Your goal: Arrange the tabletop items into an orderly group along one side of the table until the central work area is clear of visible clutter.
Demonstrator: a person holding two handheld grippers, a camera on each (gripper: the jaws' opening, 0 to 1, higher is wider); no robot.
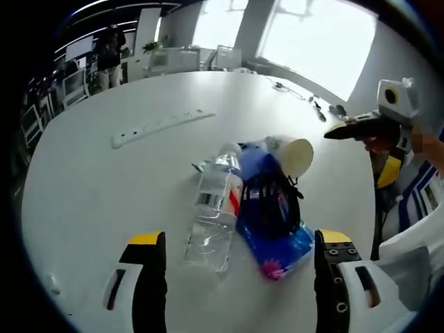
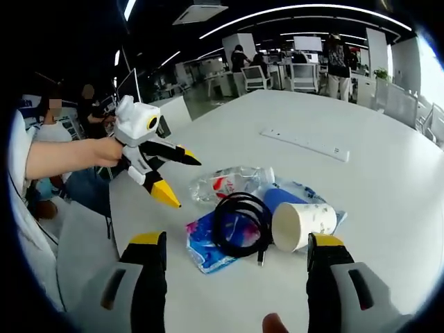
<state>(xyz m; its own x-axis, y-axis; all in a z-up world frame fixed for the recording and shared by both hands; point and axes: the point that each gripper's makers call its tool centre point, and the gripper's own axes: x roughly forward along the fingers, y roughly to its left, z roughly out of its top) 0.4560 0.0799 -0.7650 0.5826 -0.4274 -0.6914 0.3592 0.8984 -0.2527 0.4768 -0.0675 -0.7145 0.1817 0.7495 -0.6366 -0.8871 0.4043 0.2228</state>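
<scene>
Lying bunched together on the white table (image 1: 90,187): one clear plastic bottle (image 1: 214,208) on its side, one blue packet (image 1: 281,243), one coil of black cable (image 1: 269,198) resting on the packet, one white paper cup (image 1: 297,155) tipped over with its mouth showing, and something blue just behind the cup, too hidden to name. Four clear items, then, all touching or overlapping in a single heap near the table's middle. Farther off on the table, well apart from the heap, one long white power strip (image 1: 163,126).

Seen from the right gripper view, same heap: bottle (image 2: 225,184), packet (image 2: 202,243), cable (image 2: 239,223), cup (image 2: 300,223), with the power strip (image 2: 305,143) beyond.

Left gripper (image 1: 239,253) with jaws spread wide, holding nothing, bottle and packet lying between and ahead of them. Right gripper (image 2: 232,253) likewise wide apart and empty, heap straight ahead. Left gripper (image 2: 182,180) also visible in the right gripper view, held by a hand (image 2: 107,149), its yellow-tipped jaws parted above the table edge beside the bottle. Right gripper (image 1: 340,134) visible in the left gripper view, beyond the cup.
</scene>
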